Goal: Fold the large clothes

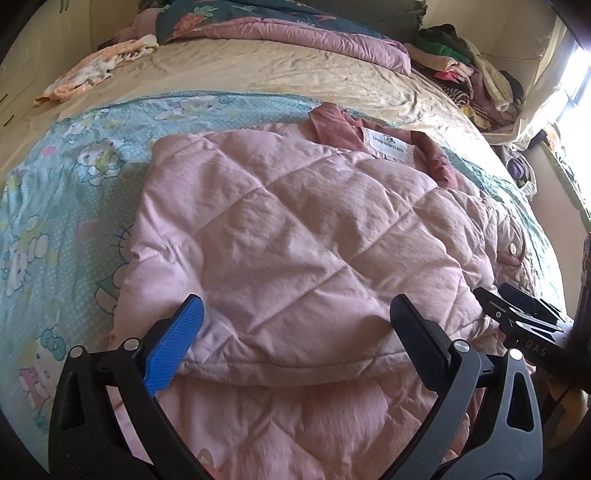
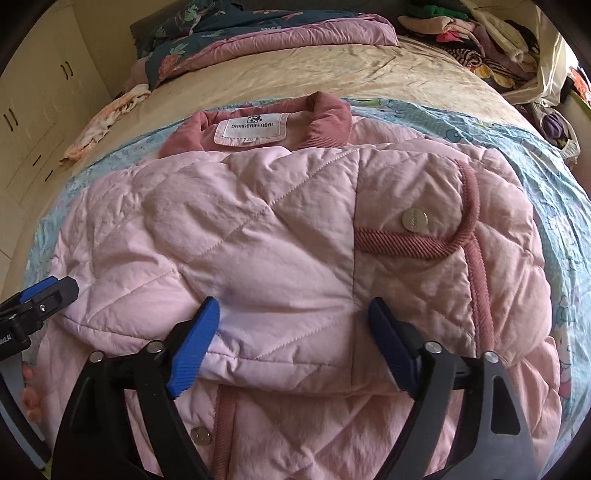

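Observation:
A pink quilted jacket (image 1: 295,236) lies on the bed, its lower part folded up over its body; it also shows in the right wrist view (image 2: 280,243). Its darker pink collar with a white label (image 2: 251,127) points to the far side. A pocket flap with a metal snap (image 2: 415,220) sits at the right. My left gripper (image 1: 295,314) is open, its jaws spread over the folded near edge at the jacket's left. My right gripper (image 2: 291,317) is open over the same folded edge further right. Each gripper shows at the other view's border.
The jacket rests on a light blue cartoon-print sheet (image 1: 55,192) over a beige bedspread (image 1: 258,74). A folded pink and floral quilt (image 2: 280,33) lies at the head. A pile of clothes (image 1: 469,74) sits at the far right. Cupboards (image 2: 33,110) stand left.

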Demonstrator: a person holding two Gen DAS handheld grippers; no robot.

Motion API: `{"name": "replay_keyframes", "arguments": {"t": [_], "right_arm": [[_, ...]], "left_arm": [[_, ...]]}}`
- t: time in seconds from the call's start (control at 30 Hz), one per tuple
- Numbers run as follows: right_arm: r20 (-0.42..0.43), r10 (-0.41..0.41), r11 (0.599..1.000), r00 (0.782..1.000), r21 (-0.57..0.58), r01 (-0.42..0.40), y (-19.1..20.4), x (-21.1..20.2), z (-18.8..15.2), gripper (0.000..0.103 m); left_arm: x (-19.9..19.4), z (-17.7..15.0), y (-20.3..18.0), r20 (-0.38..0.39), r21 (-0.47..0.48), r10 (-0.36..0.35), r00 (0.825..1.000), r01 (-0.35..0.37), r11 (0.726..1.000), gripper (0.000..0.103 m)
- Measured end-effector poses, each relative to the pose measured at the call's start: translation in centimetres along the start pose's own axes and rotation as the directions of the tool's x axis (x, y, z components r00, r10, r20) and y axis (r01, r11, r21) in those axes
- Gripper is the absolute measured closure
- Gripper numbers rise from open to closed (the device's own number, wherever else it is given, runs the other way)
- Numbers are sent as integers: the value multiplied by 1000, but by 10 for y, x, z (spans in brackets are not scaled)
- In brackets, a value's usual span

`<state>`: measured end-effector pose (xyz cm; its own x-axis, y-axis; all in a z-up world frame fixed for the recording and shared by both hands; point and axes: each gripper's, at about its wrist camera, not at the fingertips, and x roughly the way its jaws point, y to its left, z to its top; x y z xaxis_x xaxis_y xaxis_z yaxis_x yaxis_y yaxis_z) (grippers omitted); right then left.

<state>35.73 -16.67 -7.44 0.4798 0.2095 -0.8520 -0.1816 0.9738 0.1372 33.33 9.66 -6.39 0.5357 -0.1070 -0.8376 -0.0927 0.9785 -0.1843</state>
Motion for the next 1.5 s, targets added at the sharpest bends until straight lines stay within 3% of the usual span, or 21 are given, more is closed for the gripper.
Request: {"name": "replay_keyframes", "arguments": {"t": [0.27, 1.0, 1.5], "right_arm": [[50, 17, 1000, 999, 19, -17, 1, -23, -7, 10], [191, 92, 994, 977, 42, -102, 5, -112, -20, 7], [283, 130, 990, 950, 20, -141, 10, -178, -36, 5]], "left_arm": [[-18, -4, 0, 28, -15, -14, 1000, 14, 1000, 8], [-85, -14, -7, 126, -23, -23, 992, 26, 999, 8], [-129, -29, -9, 186, -27, -26, 982, 31, 999, 8]]}}
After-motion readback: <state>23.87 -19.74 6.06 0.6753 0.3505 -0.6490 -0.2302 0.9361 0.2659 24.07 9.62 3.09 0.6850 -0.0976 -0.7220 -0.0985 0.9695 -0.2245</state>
